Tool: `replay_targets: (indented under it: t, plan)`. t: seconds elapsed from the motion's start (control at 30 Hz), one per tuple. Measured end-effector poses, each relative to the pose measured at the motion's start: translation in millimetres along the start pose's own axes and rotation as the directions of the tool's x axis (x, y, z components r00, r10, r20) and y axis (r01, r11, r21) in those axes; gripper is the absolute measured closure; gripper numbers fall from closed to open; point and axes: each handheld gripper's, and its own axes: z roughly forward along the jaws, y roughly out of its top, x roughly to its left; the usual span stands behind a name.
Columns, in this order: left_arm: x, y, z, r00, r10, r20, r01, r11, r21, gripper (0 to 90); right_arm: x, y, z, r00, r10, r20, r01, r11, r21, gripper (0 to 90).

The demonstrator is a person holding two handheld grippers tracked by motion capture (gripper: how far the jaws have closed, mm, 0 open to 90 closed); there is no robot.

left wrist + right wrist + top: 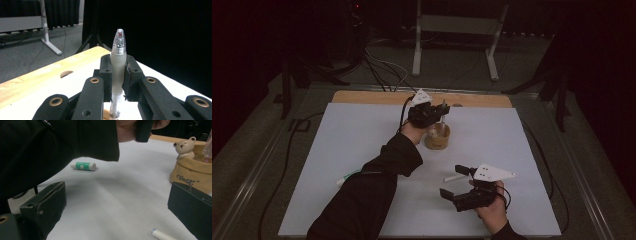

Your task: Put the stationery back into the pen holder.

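Observation:
My left gripper (439, 114) hovers over a tan pen pot (438, 138) near the middle of the white table. It is shut on a frosted white pen (118, 62) that stands upright, its clear cap up and its lower end down at the pot's mouth. The pot (193, 173) carries a small bear figure (185, 147) on its rim and dark lettering on its side. My right gripper (457, 182) rests low at the front right, open, its jaws (120, 207) wide apart over bare table.
A green-and-white glue stick (83, 166) lies on the table beyond the left sleeve. A white marker (455, 177) lies just ahead of the right gripper. A strip of wooden tabletop (377, 97) runs along the far edge, with a round hole (66, 73) in it.

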Motion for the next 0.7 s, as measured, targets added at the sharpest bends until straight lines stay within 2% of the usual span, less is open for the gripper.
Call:
replay_targets:
  t: [0.1, 0.37, 0.4, 0.47, 0.7]
  plan:
    - [0.8, -1.6, 1.5, 1.0000, 0.004, -0.004, -0.004, 1.0000, 0.005, 80.3, -0.3, 0.1, 0.0, 1.0000, -0.001, -0.001, 0.001, 1.000, 0.000, 1.8]
    - [2.1, -5.6, 7.4, 0.9998, -0.018, -0.011, 0.018, 0.9982, 0.056, 80.2, -1.2, -0.1, -0.1, 0.9999, 0.004, -0.012, -0.004, 1.000, 0.000, 1.8]
    - [1.9, -6.3, 8.8, 0.9997, -0.017, -0.017, 0.018, 0.9968, 0.078, 80.2, -1.4, -0.2, -0.3, 0.9999, 0.006, -0.011, -0.007, 1.000, -0.002, 1.8]
    - [1.5, -7.6, 10.4, 0.9994, -0.025, -0.025, 0.027, 0.9955, 0.091, 80.1, -1.5, 0.0, -0.7, 0.9999, 0.008, -0.012, -0.008, 1.000, -0.004, 1.8]
    - [1.6, -11.1, 14.2, 0.9988, -0.028, -0.040, 0.033, 0.9922, 0.120, 80.1, -1.6, 0.2, -0.7, 0.9999, 0.007, -0.012, -0.007, 1.000, -0.007, 1.8]
